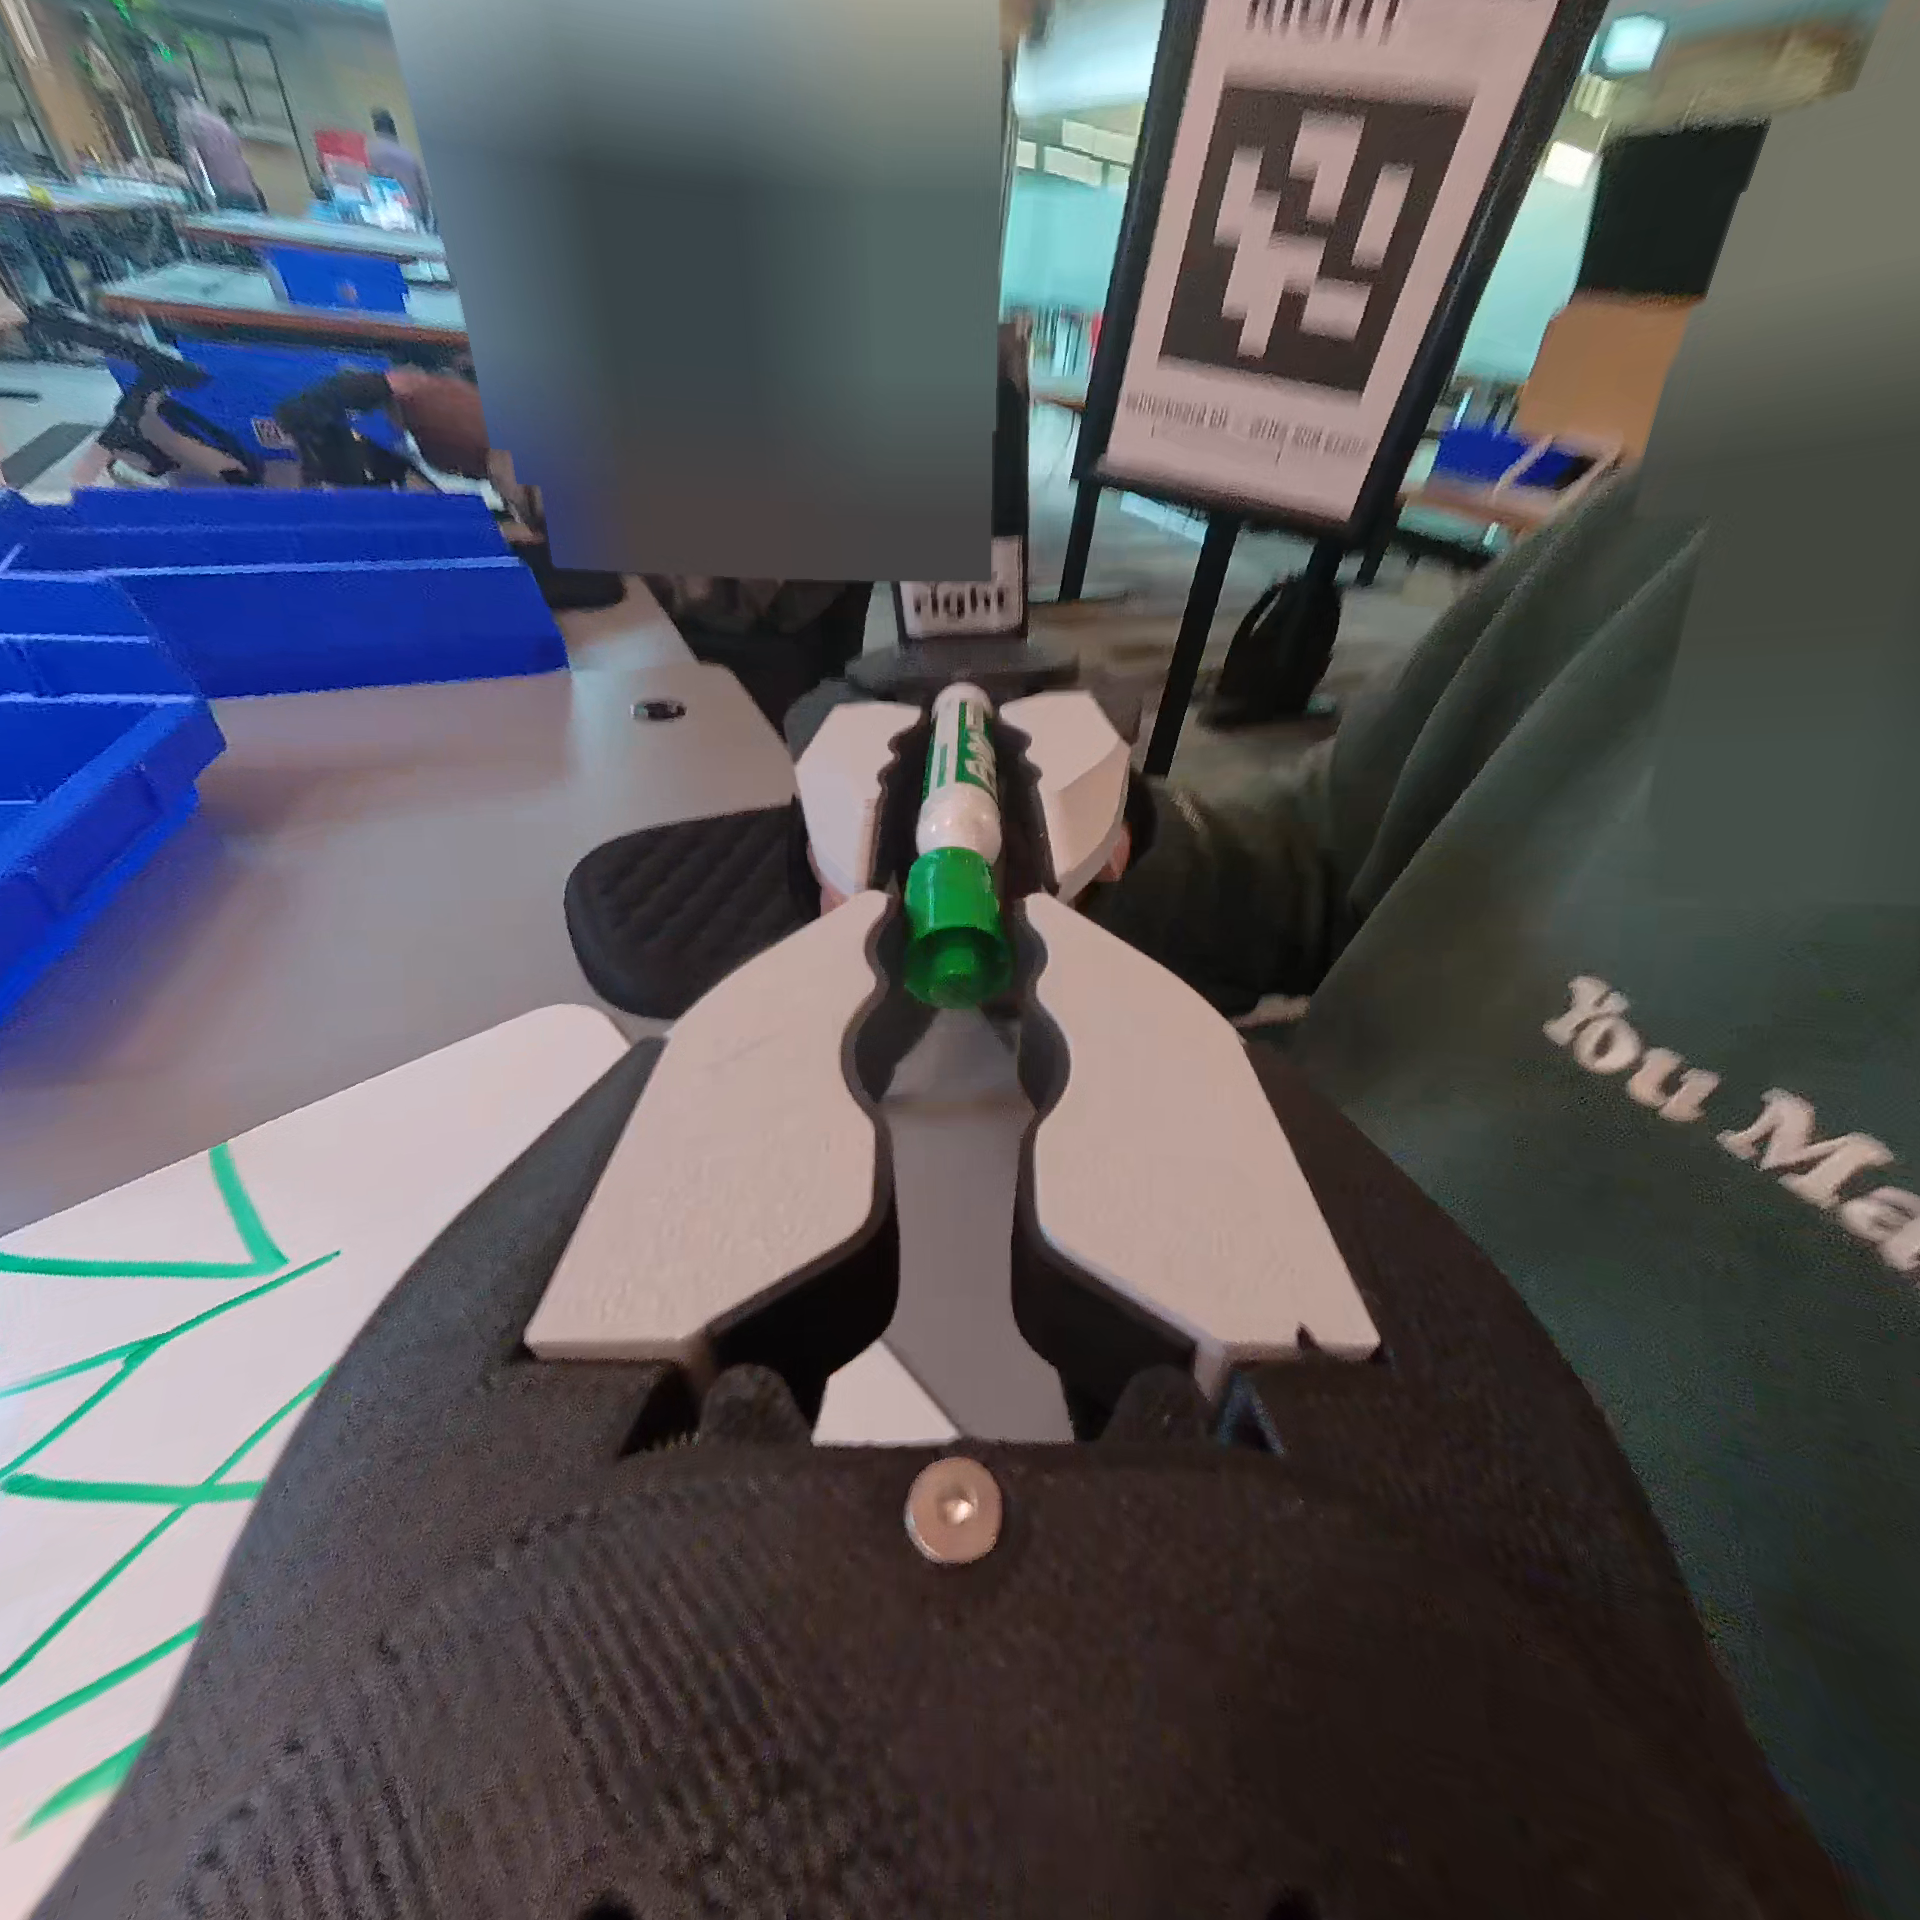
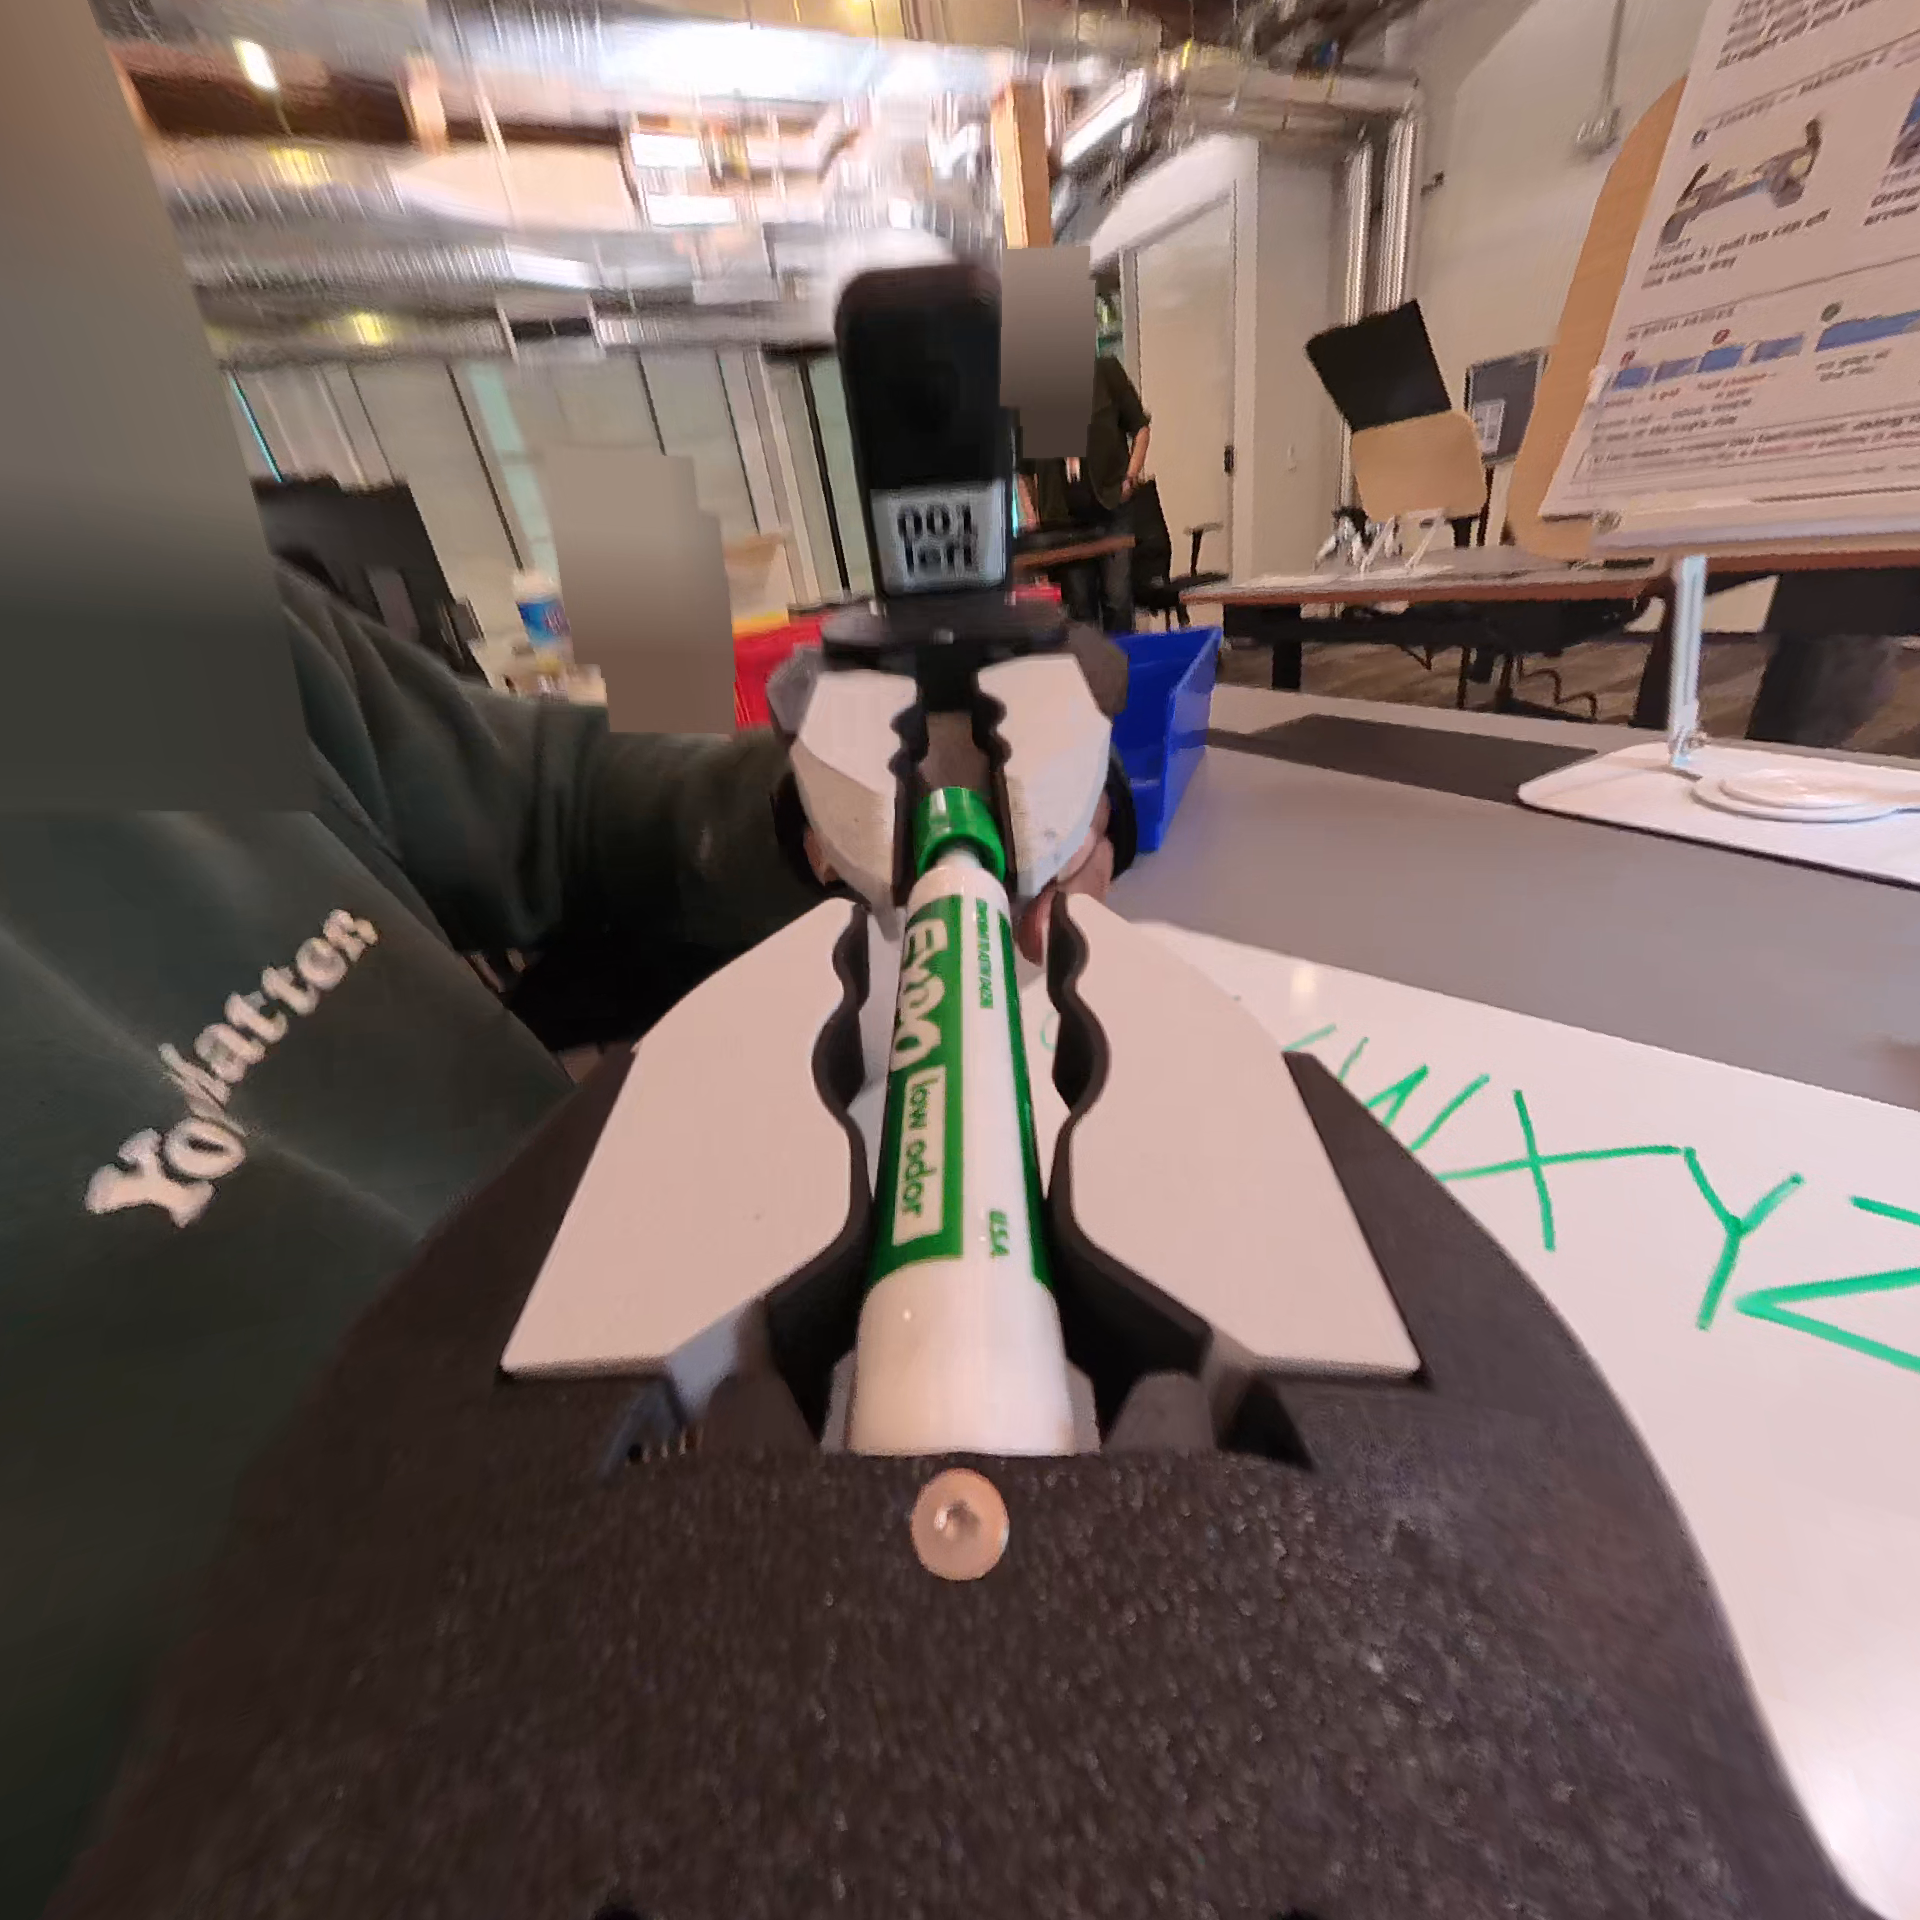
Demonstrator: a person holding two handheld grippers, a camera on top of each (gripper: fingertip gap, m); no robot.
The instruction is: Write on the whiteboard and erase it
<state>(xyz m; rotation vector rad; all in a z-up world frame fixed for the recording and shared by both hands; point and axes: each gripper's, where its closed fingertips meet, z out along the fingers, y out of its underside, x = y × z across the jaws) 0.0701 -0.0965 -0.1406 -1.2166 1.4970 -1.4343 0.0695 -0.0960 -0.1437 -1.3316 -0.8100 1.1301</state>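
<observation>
Right now I have the marker [image 2: 961, 1174] clamped along its white barrel in my right gripper [image 2: 961, 935], while my left gripper [image 1: 956, 935] pinches the green cap [image 1: 954, 930] head-on, both held above the whiteboard [image 2: 1558, 1403]. It's light, stiff and slick plastic, so I'd grip the barrel mid-length and pull straight. Blue bins [image 1: 156, 727] sit well apart; a dark green sleeve [image 1: 1558, 935] crowds close beside.

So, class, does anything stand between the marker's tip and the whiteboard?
Yes: the green cap covers the tip of the marker. The left tool clamps that cap, and the right tool grips the marker.
</observation>
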